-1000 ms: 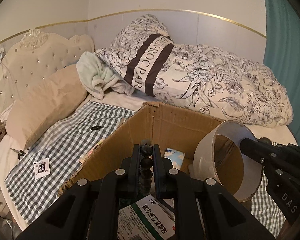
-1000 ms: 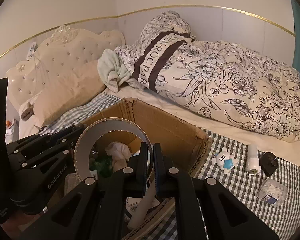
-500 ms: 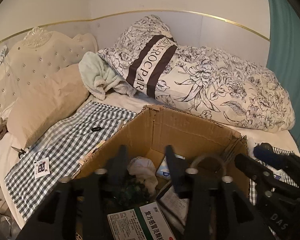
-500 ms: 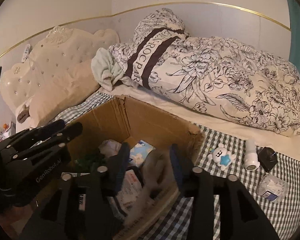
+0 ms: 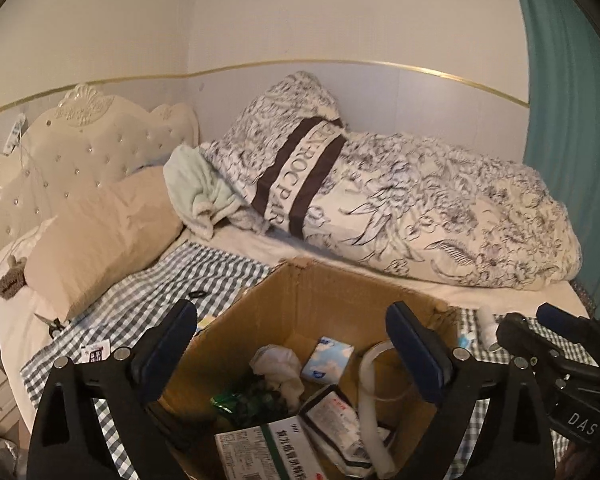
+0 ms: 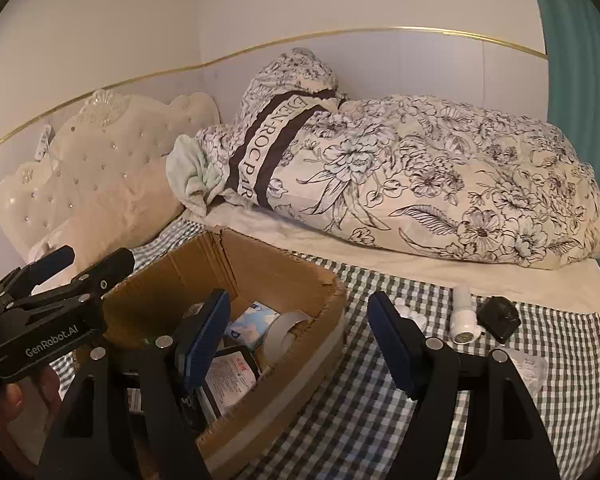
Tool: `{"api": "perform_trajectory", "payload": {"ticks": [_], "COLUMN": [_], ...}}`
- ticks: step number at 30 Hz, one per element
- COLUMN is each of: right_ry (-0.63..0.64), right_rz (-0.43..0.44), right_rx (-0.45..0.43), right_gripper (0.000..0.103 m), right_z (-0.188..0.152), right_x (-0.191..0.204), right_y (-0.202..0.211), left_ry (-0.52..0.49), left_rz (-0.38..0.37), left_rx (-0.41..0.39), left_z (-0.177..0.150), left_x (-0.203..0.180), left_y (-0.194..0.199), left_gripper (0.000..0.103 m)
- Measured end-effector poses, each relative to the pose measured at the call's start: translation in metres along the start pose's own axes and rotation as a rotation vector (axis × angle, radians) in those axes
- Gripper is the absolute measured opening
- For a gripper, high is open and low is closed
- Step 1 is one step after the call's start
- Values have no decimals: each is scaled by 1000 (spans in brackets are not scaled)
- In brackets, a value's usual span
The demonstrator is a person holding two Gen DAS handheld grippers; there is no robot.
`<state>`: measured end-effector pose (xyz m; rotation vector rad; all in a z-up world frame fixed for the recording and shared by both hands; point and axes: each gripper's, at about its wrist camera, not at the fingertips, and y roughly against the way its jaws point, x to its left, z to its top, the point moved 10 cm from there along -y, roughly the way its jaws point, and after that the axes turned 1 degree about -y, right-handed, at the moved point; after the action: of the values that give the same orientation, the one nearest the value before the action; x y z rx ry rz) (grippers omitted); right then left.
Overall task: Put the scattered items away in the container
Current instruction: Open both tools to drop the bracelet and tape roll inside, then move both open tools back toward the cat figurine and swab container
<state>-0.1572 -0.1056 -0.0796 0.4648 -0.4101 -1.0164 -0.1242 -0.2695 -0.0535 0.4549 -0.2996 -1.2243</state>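
Note:
The open cardboard box [image 5: 340, 292] [image 6: 268, 264] sits on the checked bed cover. It holds a tape roll [image 5: 370, 396] [image 6: 284, 330], a tissue pack [image 5: 327, 358] [image 6: 248, 326], medicine packs [image 5: 328, 420], crumpled paper [image 5: 278, 364] and green-wrapped items [image 5: 248, 400]. My left gripper [image 5: 292, 354] is open and empty above the box. My right gripper [image 6: 298, 338] is open and empty over the box's right rim. On the cover to the right lie a white tube [image 6: 464, 314], a black object [image 6: 500, 318], a white toy [image 6: 410, 312] partly behind my finger, and a clear pack [image 6: 532, 368].
A floral duvet [image 6: 420, 184] and pillows lie along the wall behind the box. Left of the box on the cover are a small card [image 5: 94, 350], a black hair tie [image 5: 198, 293] and scissors [image 5: 52, 322]. A teal curtain [image 5: 568, 120] hangs at the right.
Both grippers opened and pulled back and up. The left let go of the dark beaded item and the right let go of the tape roll, which now lies in the box.

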Motion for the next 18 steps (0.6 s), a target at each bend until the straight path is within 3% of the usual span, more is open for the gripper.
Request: {"api": "perform_trajectory", "payload": {"ticks": [7,11,18], "right_ry": [-16,-33,-45], "right_rz": [-37,-74,-154], "right_rx": [-29,-39,-58], "right_gripper": [71,71,76], "right_z": [2,1,-3], "right_x": [-30,-54,-97], "right_y": [30,47,73], "left_ry": [-42,-27,30], "left_rz": [-66,-143,-199], "left_rx": [-29,15,75], "left_z": [9,5,-5], "left_x": [-40,-67,-91], "left_y": [19,22,16], "left_gripper": [103,103,103]}}
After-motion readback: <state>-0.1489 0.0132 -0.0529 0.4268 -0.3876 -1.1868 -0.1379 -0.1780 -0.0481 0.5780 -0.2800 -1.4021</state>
